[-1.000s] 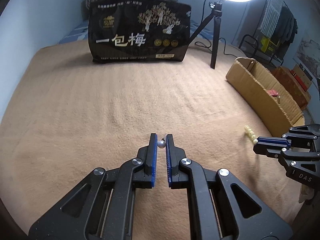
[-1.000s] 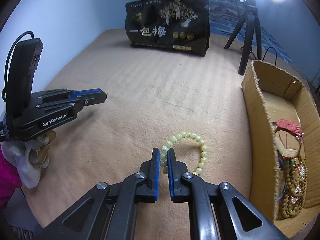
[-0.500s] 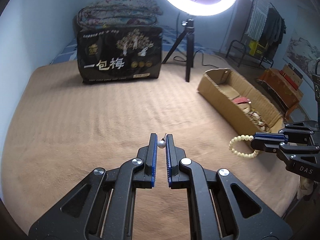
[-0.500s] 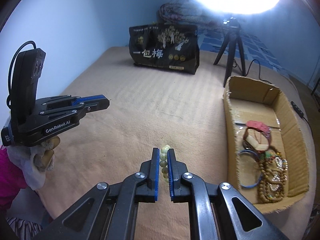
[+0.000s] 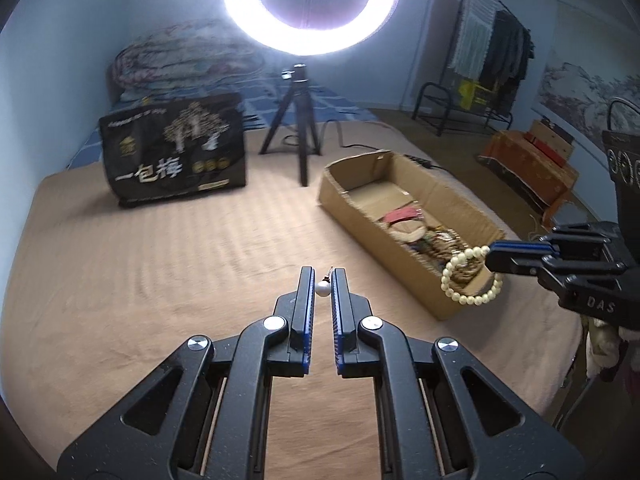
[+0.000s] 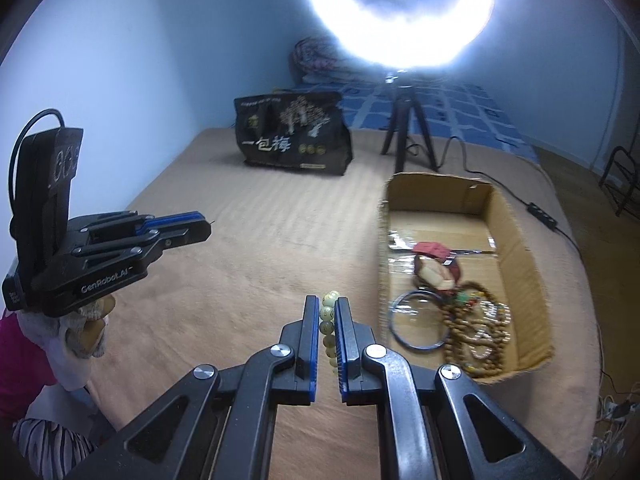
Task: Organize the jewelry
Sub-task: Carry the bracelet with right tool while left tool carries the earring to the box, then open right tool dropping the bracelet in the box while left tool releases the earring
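Observation:
My left gripper is shut on a small pearl earring, held above the tan bedspread. My right gripper is shut on a pale green bead bracelet. In the left wrist view that bracelet hangs as a loop from the right gripper, just over the near end of the cardboard box. The box holds a red pouch, a blue bangle and several brown bead strings. The left gripper shows at the left of the right wrist view.
A black printed bag stands at the back of the bed. A ring light on a tripod stands beside the box, its cable trailing right. A person's gloved hand holds the left gripper. Clothes rack and a low cabinet lie beyond the bed.
Both grippers have risen and tilted up with their jewelry. The bracelet has left the bedspread and now hangs near the box's end; the box has come closer in both views.

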{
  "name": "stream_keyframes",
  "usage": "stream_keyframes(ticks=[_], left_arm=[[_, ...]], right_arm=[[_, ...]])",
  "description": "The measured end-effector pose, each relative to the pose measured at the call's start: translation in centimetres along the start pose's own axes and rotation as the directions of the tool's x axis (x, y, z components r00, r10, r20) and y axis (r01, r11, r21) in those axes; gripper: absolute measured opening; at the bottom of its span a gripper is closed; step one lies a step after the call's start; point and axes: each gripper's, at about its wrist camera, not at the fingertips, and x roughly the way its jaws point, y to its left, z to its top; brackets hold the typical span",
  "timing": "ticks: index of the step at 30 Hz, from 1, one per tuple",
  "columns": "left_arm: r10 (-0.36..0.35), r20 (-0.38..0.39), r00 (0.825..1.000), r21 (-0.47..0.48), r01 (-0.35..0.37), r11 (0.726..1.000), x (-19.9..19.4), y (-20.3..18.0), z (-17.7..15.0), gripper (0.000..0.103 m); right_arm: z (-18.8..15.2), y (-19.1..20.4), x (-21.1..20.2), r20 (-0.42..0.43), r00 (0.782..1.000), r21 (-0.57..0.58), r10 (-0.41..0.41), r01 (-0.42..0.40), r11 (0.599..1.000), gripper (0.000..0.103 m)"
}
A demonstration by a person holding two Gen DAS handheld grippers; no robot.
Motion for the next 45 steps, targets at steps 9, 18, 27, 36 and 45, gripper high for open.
stream_keyframes(ticks=[9,18,27,36,45], left_arm=[[-0.066,0.004,0.998,0.037,0.066,0.997,1.3,-4.1,1.2,0.006],[-0.093,-0.013,0.996,0.055,0.093,0.994,5.2,-6.7,3.1,0.006],[-0.096,-0.019,0.995,0.045,0.096,0.994,9.6,-7.4,5.6,0.006],[-0.077,-0.02,0.997,0.031,0.077,0.997,13.0,-7.0,7.4,0.006],[-0.054,-0.019,0.998,0.036,0.054,0.998,14.5,-6.9,8.5,0.006]], right_arm=[[-0.2,-4.4,-2.7,0.043,0.997,0.058,-0.06,0.057,0.997,0.005],[-0.7,-8.0,-2.4,0.049,0.995,0.117,-0.083,0.077,0.99,0.005],[-1.3,-10.5,-0.7,0.033,0.996,0.15,-0.084,0.078,0.986,0.005],[-1.8,-12.5,1.4,0.01,0.997,0.167,-0.076,0.073,0.983,0.005],[-1.4,-13.2,2.6,0.004,0.997,0.17,-0.072,0.07,0.983,0.005]])
